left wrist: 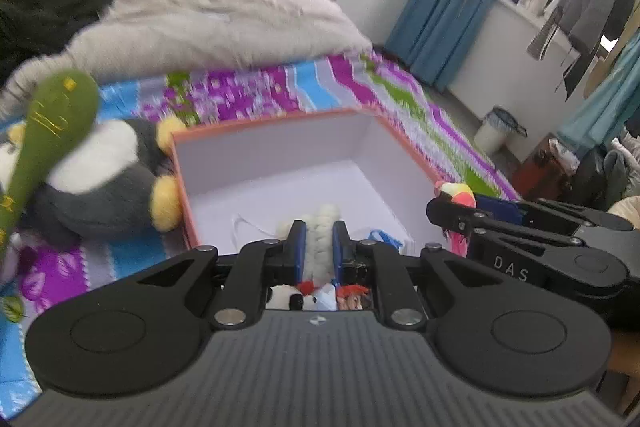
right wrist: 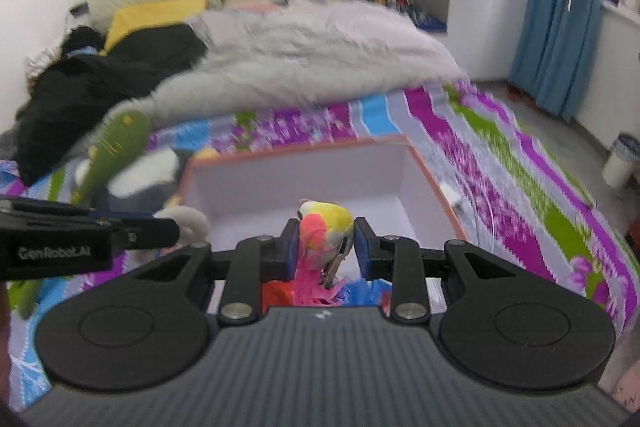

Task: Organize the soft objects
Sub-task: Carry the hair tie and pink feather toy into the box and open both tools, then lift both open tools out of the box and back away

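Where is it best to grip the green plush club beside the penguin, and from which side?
Grip the club on its thin handle, below the wide rounded head. It leans tilted across the penguin, left of the box, so the handle stands free above the bedspread. Probably come from above and the near side, with the fingers across the handle; the head looks too wide.

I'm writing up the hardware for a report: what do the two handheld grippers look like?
Both match: the left gripper and right gripper have ribbed dark grey bodies, matte black linkage arms with silver pivot pins, round black side discs and blue finger pads. White lettering marks their sides: "DAS" and "GenRobot.AI". No cables or sleeves show.
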{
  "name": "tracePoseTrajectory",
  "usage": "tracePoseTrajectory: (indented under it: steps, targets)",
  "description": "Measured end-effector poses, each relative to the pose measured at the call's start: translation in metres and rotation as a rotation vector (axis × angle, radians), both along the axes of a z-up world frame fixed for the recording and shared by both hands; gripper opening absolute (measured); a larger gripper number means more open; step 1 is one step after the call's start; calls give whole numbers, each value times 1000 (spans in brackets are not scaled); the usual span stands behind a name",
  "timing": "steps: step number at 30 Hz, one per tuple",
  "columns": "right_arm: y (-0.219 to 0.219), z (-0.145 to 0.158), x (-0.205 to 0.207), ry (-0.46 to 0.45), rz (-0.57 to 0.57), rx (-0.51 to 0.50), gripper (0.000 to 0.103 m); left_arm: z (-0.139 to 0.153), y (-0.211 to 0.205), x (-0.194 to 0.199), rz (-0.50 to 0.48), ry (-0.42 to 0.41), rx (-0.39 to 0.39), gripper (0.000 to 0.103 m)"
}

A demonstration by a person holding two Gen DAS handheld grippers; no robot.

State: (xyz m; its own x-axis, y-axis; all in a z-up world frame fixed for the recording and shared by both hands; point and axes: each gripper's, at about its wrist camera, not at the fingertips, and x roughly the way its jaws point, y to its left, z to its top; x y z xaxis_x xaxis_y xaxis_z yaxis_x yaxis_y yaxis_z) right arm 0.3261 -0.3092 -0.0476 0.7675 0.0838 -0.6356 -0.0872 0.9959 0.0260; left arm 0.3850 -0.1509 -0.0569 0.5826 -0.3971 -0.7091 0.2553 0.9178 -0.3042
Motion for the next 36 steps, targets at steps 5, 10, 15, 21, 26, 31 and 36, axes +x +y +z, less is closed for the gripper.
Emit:
tracePoseTrajectory:
  steps: [5, 10, 15, 21, 26, 31, 36]
  targets:
    - [-14, -30, 17, 91, -20, -1, 32, -39, -14, 26, -17, 125, -2, 17]
    - [-24, -60, 26, 178, -37, 18, 33, -67, -19, 40, -5, 191, 24, 17]
    - [-31, -80, 28, 227, -62, 44, 33, -75, -16, 42, 19, 206, 49, 17]
    - [-34, -86, 29, 243, -80, 53, 51, -68, -15, 39, 4, 190, 91, 45]
    - [-37, -69, 21, 187, -92, 66, 52, -42, -9, 31, -16, 150, 71, 45]
    - [-38, -35, 3, 104, -96, 90, 52, 1, -4, 10, -34, 59, 64, 45]
    - [-35, 4, -27, 8, -103, 101, 52, 45, 3, -23, -55, -41, 56, 45]
